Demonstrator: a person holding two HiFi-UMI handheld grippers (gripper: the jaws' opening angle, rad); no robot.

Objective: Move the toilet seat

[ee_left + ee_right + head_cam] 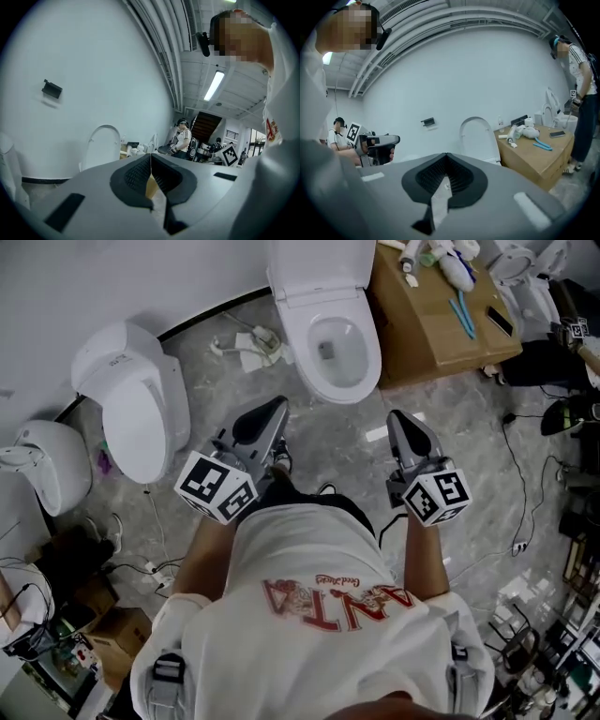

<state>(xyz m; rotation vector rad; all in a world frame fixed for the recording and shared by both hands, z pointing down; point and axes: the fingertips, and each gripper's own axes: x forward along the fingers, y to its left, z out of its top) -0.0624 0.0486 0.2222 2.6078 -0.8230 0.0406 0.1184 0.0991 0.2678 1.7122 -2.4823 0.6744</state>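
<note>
Left claw [278, 405] pressed together on nothing, right claw [394, 416] likewise closed and empty, both short of the toilet [373, 351]

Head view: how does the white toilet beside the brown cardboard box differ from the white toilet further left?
The white toilet by the brown cardboard box has its lid raised, bowl exposed; the white toilet further left has its lid shut. The first faces the person squarely; the second sits angled. Both stand on grey floor.
</note>
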